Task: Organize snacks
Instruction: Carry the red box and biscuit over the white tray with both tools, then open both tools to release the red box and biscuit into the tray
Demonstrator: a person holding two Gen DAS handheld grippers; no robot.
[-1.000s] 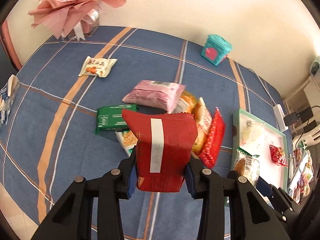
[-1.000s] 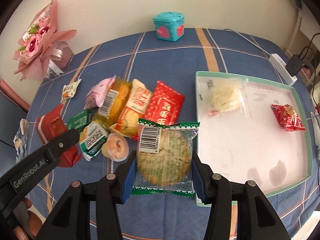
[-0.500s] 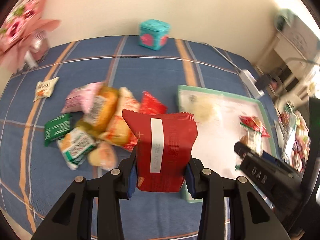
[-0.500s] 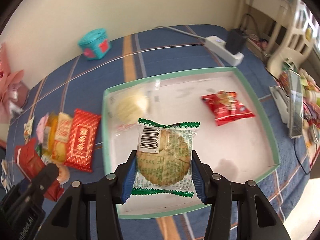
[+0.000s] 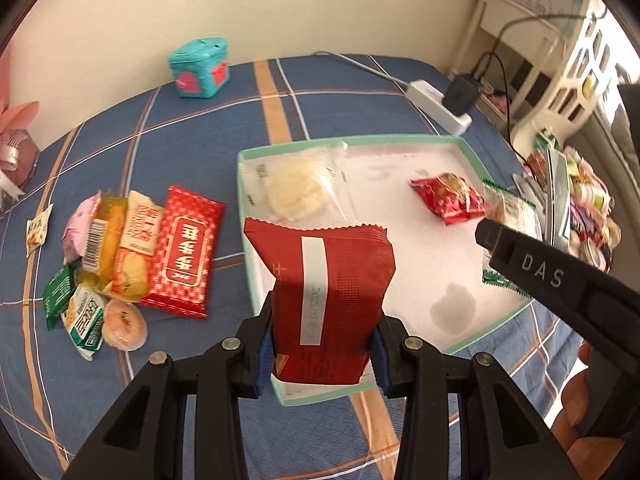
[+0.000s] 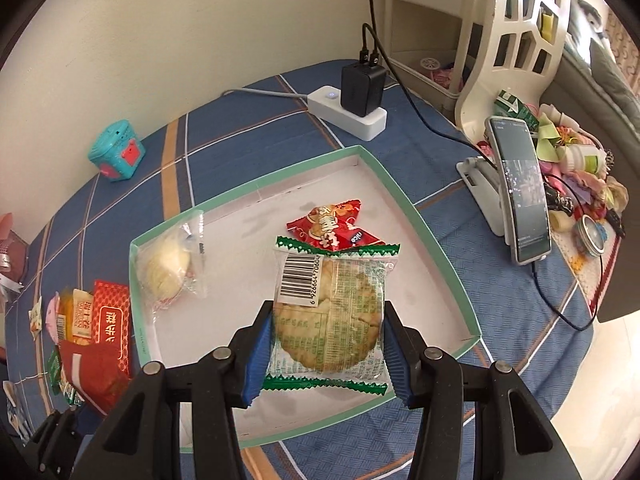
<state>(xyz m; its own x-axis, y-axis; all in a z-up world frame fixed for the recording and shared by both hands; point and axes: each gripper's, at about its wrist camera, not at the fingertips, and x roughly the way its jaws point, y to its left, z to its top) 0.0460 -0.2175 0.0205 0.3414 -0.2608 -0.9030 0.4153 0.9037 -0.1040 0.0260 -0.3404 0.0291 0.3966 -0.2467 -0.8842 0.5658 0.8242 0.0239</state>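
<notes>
Left wrist view: our left tongs (image 5: pixel 320 354) were clamped on a red packet (image 5: pixel 326 304), pads pressed into both its sides low down, nearly closed.
Red packet, place: it hung above the near left corner of the green-rimmed tray (image 5: pixel 256 280), partly over the rim.
Red packet, axis: its long axis ran straight ahead along the tong fingers, crimped top edge pointing away from us, white strip lengthwise down its face.
Right wrist view: our right tongs (image 6: pixel 326 350) were closed on a clear biscuit packet (image 6: pixel 334 312) with green zigzag ends, pads on its two side edges.
Biscuit packet, place: over the tray interior, just short of a small red sachet (image 6: pixel 334 228) that lay beyond its far end.
Biscuit packet, axis: long axis ahead of the tongs, barcode end away from us.
Tray contents: a clear bag of pale wafers (image 6: pixel 168 268) lay ahead and left of the right tongs.
Unsorted pile: several packets (image 5: pixel 132 248) lay on the blue checked tabletop (image 5: pixel 180 140), left of the left tongs.
Risk, rim: we judged that releasing the red packet there could leave it straddling the rim and tipping out onto the tabletop.
Risk, crowding: both tongs sat close over one tray, so they could knock each other.
Risk, stacking: the biscuit could land on the sachet, or crack if squeezed harder.
</notes>
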